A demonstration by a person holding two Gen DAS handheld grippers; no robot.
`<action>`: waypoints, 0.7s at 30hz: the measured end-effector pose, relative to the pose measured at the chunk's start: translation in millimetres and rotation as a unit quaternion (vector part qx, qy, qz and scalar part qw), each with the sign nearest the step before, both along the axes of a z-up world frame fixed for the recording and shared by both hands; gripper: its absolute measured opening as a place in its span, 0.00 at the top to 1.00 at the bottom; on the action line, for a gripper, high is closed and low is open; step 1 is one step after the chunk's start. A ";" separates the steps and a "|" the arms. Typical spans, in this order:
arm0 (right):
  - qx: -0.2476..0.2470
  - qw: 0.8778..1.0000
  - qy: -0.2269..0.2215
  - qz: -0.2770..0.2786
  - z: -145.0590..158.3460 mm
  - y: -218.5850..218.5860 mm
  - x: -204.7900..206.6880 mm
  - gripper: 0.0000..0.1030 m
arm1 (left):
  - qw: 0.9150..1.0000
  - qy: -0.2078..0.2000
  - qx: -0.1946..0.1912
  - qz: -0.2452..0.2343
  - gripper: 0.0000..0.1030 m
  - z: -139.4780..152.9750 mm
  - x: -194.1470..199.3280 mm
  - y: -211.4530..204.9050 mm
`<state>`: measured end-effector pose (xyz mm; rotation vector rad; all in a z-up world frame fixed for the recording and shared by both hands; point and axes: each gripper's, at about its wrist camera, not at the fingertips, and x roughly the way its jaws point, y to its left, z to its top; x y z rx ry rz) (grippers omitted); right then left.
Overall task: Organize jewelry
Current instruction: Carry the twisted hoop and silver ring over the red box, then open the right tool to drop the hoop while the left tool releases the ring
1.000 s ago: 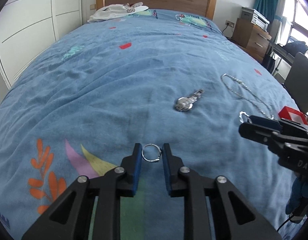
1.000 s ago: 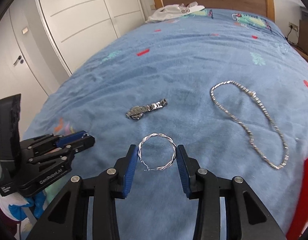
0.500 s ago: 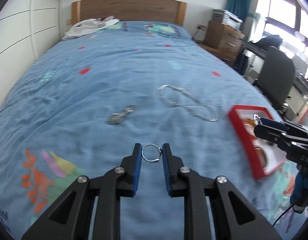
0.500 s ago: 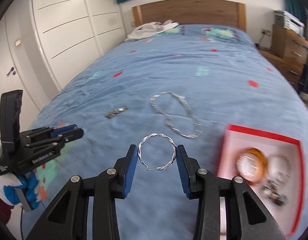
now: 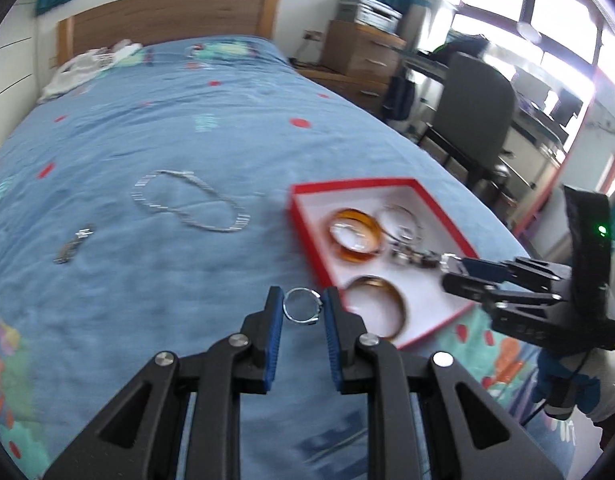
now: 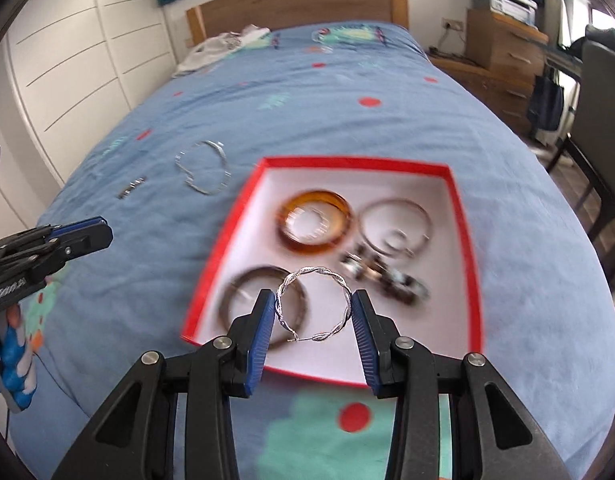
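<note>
My left gripper [image 5: 303,312] is shut on a small silver ring [image 5: 302,311], held above the blue bedspread just left of the red box [image 5: 307,236]. My right gripper [image 6: 313,310] is shut on a twisted silver hoop earring [image 6: 343,286], held over the near part of the red box [image 6: 463,240]. In the box lie an amber bangle [image 6: 291,240], a dark bangle [image 6: 231,292], a thin silver hoop [image 6: 421,210] and a beaded piece [image 6: 387,272]. On the bedspread remain a silver chain necklace [image 5: 147,204] and a small watch [image 5: 73,244].
The bed's right edge lies just past the box; beyond it stand a dark chair [image 5: 475,112] and a wooden dresser [image 5: 359,52]. White clothing [image 5: 87,68] lies by the wooden headboard. White wardrobe doors [image 6: 67,60] run along the left side.
Both grippers have swung to the right across the bed with their pieces still held. The red box has come into view, and the right gripper is over it now.
</note>
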<state>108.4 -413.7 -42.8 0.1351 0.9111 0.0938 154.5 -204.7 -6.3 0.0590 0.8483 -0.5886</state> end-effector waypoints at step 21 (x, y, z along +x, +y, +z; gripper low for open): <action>0.013 0.999 0.047 0.020 -50.1 -48.4 10.4 0.62 | 0.992 0.043 0.083 -0.087 0.81 -66.1 6.9 -116.1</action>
